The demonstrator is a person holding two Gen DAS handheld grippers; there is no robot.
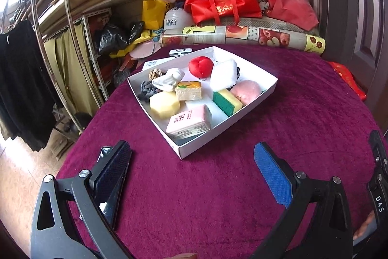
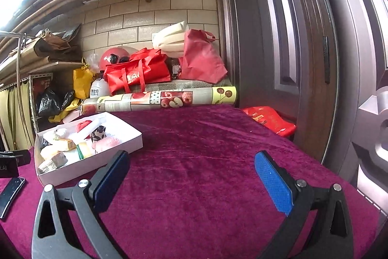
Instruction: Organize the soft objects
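A white shallow box (image 1: 245,114) sits on the maroon tablecloth (image 1: 303,101). It holds several soft things: a pink tissue pack (image 1: 189,121), a yellow hexagonal sponge (image 1: 163,103), a green-and-yellow sponge (image 1: 226,102), a pink puff (image 1: 247,90), a red plush ball (image 1: 200,66), a white cloth (image 1: 224,74) and a grey knot (image 1: 146,89). My left gripper (image 1: 191,162) is open and empty, just short of the box. My right gripper (image 2: 191,166) is open and empty over bare cloth; the box (image 2: 116,146) lies to its left.
A black phone (image 1: 110,183) lies under my left finger; it also shows in the right wrist view (image 2: 11,194). A rolled fruit-print mat (image 1: 242,37) and red bags (image 1: 223,4) line the far edge. A door (image 2: 303,40) stands right. A clothes rack (image 1: 48,40) stands left.
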